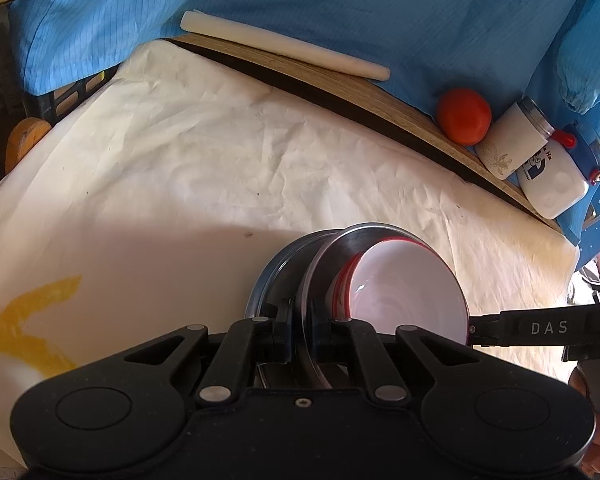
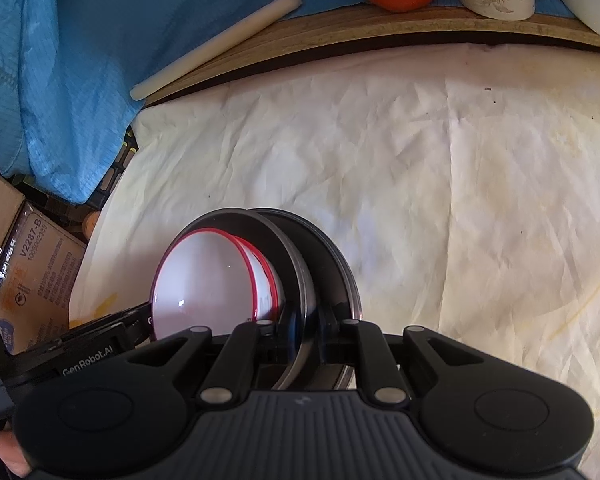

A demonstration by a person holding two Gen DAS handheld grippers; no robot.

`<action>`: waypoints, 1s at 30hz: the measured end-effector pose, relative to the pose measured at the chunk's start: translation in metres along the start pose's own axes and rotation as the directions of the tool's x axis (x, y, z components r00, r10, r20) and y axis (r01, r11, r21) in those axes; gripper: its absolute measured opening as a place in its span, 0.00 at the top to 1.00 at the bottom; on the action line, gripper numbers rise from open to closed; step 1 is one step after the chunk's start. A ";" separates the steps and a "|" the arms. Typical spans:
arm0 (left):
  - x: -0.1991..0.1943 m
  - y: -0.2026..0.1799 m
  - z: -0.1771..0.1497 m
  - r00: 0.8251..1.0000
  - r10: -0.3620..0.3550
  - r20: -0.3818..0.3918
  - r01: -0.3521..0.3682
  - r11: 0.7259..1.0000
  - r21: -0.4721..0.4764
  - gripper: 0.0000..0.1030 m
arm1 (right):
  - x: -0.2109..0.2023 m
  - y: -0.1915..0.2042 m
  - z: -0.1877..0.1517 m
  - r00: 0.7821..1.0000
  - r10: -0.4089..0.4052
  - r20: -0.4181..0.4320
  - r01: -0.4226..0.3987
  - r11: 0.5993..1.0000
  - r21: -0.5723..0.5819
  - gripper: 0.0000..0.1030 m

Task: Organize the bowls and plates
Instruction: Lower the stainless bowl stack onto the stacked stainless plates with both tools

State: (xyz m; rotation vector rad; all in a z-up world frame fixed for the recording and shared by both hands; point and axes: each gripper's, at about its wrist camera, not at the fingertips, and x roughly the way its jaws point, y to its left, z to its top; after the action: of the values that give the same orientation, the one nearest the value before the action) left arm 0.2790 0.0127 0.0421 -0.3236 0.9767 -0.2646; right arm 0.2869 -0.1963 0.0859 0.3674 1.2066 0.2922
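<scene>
Your left gripper (image 1: 303, 320) and right gripper (image 2: 314, 326) each pinch the rim of the steel plates (image 2: 324, 248), holding the stack on edge above the wrinkled white cloth (image 1: 188, 152), with the red-rimmed white bowls (image 1: 412, 292) nested against the plates' face between your two tools.

A wooden table (image 1: 340, 92) carries a creased white cloth (image 1: 220, 160), tomato (image 1: 464, 116) and two jars (image 1: 512, 140).
</scene>
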 end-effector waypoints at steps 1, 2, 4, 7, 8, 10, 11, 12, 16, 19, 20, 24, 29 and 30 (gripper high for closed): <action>0.000 0.000 0.000 1.000 0.000 -0.001 0.000 1.000 0.001 0.93 | 0.000 -0.001 0.001 1.000 0.001 0.000 -0.001 1.000 0.001 0.86; 0.000 0.000 0.000 1.000 0.000 -0.001 0.000 1.000 0.002 0.93 | 0.000 -0.001 0.000 1.000 0.002 0.000 -0.002 1.000 0.002 0.86; 0.000 0.000 0.000 1.000 0.000 -0.001 0.000 1.000 0.003 0.93 | 0.000 -0.001 0.000 1.000 0.000 0.001 0.000 1.000 0.002 0.86; 0.000 0.001 0.000 1.000 -0.001 -0.002 0.001 1.000 0.002 0.93 | 0.000 -0.001 0.000 1.000 -0.004 0.005 0.004 1.000 -0.008 0.87; 0.000 0.001 0.000 1.000 -0.001 -0.002 0.001 1.000 0.002 0.93 | 0.000 0.000 0.000 1.000 -0.009 0.007 0.009 1.000 -0.015 0.87; 0.000 0.000 0.000 1.000 0.000 -0.001 0.000 1.000 0.003 0.93 | -0.001 0.001 -0.001 1.000 -0.016 0.012 0.016 0.999 -0.030 0.87; 0.000 0.000 0.000 1.000 0.000 -0.001 0.000 1.000 0.003 0.93 | -0.001 0.002 -0.002 1.000 -0.019 0.014 0.019 0.999 -0.036 0.87; 0.000 0.001 0.000 1.000 0.001 -0.001 -0.001 1.000 0.003 0.93 | -0.001 0.002 -0.002 1.000 -0.020 0.016 0.021 0.999 -0.041 0.87; 0.000 -0.001 0.000 1.000 0.004 -0.002 -0.004 1.000 0.007 0.93 | -0.002 0.003 -0.002 0.999 -0.027 0.021 0.028 0.998 -0.055 0.87; 0.000 -0.001 -0.001 1.000 0.005 -0.001 -0.005 1.000 0.013 0.92 | -0.003 0.004 -0.003 0.999 -0.028 0.028 0.030 0.997 -0.067 0.87; 0.000 -0.001 -0.001 1.000 0.005 -0.002 -0.005 1.000 0.013 0.92 | -0.003 0.004 -0.003 0.999 -0.028 0.030 0.030 0.997 -0.071 0.86; -0.001 -0.001 -0.002 1.000 0.006 -0.003 -0.006 1.000 0.015 0.92 | -0.004 0.005 -0.003 0.999 -0.037 0.030 0.040 0.995 -0.089 0.86; -0.002 -0.004 -0.004 1.000 0.017 0.005 -0.017 0.999 0.028 0.90 | -0.004 0.013 -0.006 0.996 -0.071 0.047 0.077 0.985 -0.156 0.86; -0.002 -0.004 -0.004 1.000 0.020 0.007 -0.020 0.999 0.031 0.90 | -0.004 0.015 -0.007 0.995 -0.081 0.054 0.089 0.981 -0.174 0.86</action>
State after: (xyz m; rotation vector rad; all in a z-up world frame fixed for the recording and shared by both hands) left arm 0.2741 0.0089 0.0436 -0.2860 0.9679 -0.2598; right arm 0.2785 -0.1839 0.0938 0.1679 1.1378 0.3123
